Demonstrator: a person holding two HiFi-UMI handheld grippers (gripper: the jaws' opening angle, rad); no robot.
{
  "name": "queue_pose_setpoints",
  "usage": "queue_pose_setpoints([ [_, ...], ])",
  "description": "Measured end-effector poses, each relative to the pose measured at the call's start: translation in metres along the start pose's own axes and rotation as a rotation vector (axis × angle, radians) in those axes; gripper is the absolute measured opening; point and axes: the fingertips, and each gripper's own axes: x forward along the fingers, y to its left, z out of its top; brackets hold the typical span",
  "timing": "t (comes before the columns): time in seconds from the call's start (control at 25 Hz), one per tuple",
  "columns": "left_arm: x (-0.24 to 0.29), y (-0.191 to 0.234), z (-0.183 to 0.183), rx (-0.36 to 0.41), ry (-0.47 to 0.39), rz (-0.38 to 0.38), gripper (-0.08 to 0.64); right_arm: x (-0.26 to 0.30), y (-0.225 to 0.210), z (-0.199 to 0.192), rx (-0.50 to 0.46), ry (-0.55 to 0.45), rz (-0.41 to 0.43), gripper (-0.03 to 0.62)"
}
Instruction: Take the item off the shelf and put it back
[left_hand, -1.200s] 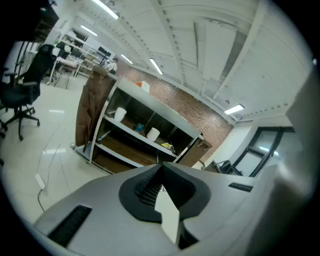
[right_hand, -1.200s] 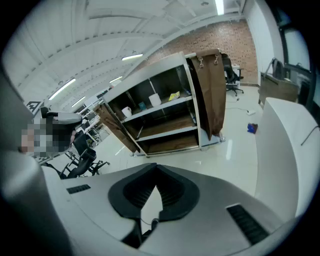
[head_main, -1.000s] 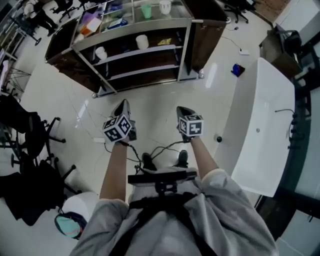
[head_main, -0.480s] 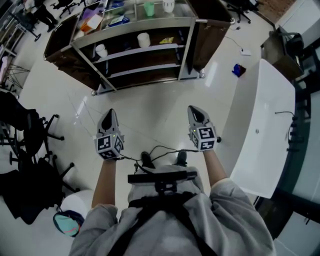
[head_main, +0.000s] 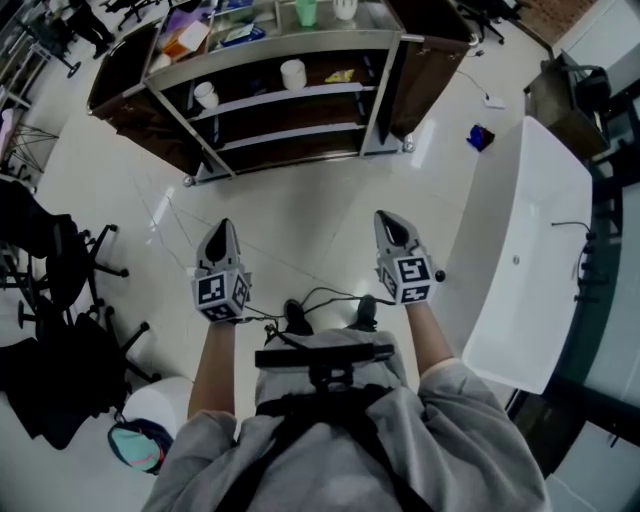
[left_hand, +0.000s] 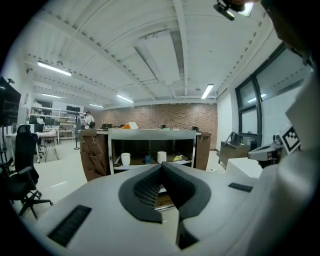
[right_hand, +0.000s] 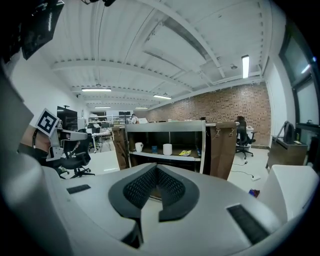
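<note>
A metal shelf unit (head_main: 283, 45) stands across the floor, well ahead of both grippers. Its upper inner shelf holds a white cup (head_main: 293, 73), a white mug (head_main: 205, 95) and a yellow item (head_main: 343, 76). A green cup (head_main: 306, 12) and a white cup (head_main: 345, 8) stand on top. My left gripper (head_main: 222, 226) and right gripper (head_main: 391, 219) are held at waist height over the floor, pointing at the shelf, both shut and empty. The left gripper view shows its closed jaws (left_hand: 161, 165) below the shelf (left_hand: 151, 134). The right gripper view shows the same (right_hand: 156, 166), with the cup (right_hand: 167, 149) beyond.
A long white table (head_main: 520, 250) runs along the right. Office chairs (head_main: 60, 270) and dark bags crowd the left. Brown bags (head_main: 425, 60) hang at the shelf's sides. A small blue object (head_main: 480, 137) and a cable lie on the floor near the shelf's right end.
Both grippers have moved apart, the left one leftward and the right one rightward, and dropped a little nearer my body. Over the last half second they have hardly shifted.
</note>
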Motion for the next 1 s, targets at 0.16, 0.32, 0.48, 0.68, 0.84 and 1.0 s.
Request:
queue_pose_setpoints([
  [0.16,0.004,0.014,0.002,-0.002,0.009,-0.027,0.005,0.01,0.017,-0.006,0.01,0.024,-0.018,0.009],
  [0.32,0.01,0.032,0.006,0.014,0.014,-0.069,0.005,0.024,0.041,-0.004,0.041,0.007,-0.05,0.009],
  [0.48,0.018,0.043,0.007,0.038,0.021,-0.118,0.005,0.041,0.062,-0.003,0.047,-0.005,-0.065,0.009],
  [0.68,0.032,0.051,0.002,0.033,0.049,-0.135,0.005,0.06,0.071,0.007,0.039,-0.025,-0.061,0.009],
  [0.84,0.054,0.047,0.008,0.026,0.054,-0.128,0.005,0.08,0.057,0.017,0.041,-0.004,-0.054,0.009],
  [1.0,0.087,0.045,0.015,0.013,0.046,-0.1,0.005,0.117,0.031,0.025,0.029,0.006,-0.023,0.009],
])
